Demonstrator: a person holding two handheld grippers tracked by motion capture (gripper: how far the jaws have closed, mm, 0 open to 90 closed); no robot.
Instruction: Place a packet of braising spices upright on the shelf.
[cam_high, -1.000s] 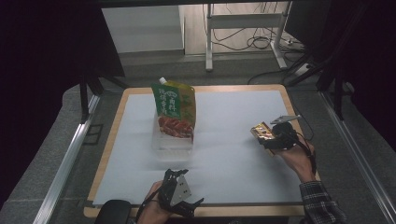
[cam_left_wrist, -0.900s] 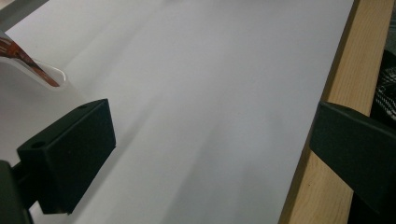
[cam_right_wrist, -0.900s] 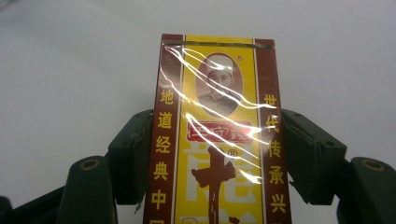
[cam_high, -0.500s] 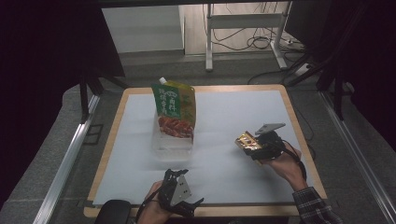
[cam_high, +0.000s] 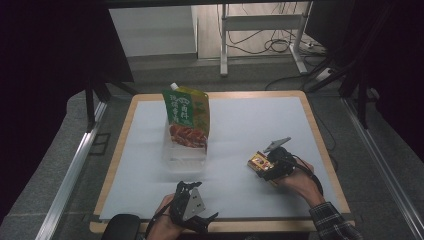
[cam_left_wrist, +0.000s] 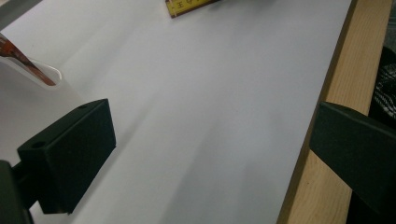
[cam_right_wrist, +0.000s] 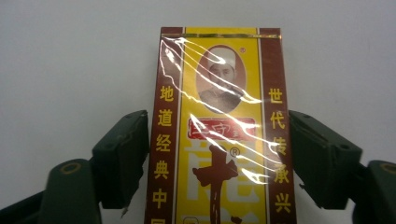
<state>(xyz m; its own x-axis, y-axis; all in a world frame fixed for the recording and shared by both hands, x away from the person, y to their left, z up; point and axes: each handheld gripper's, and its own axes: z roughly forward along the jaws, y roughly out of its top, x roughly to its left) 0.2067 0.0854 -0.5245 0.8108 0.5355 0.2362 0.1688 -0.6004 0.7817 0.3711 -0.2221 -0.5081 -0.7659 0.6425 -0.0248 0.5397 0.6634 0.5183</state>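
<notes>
A yellow and maroon seasoning box (cam_right_wrist: 219, 140) lies flat on the white sheet, right of centre (cam_high: 260, 163). My right gripper (cam_right_wrist: 217, 121) straddles it, one jaw along each long side. Its jaws have just been opening and now stand slightly off the box, so it is open (cam_high: 267, 167). A green and red sauce pouch (cam_high: 186, 117) stands upright in a clear plastic container (cam_high: 184, 152) at centre left. My left gripper (cam_high: 192, 205) rests at the near edge, jaws wide open with nothing between them (cam_left_wrist: 210, 130). The box's end (cam_left_wrist: 187, 5) shows far off in the left gripper view.
The white sheet (cam_high: 240, 125) covers a wooden board whose rim (cam_high: 320, 145) runs around it. A metal rail (cam_high: 70, 175) lies to the left, and table legs and cables (cam_high: 270, 45) stand beyond the far edge.
The right hand has carried the box leftward and nearer, down onto the sheet, and its jaws have spread. The left hand has stayed still.
</notes>
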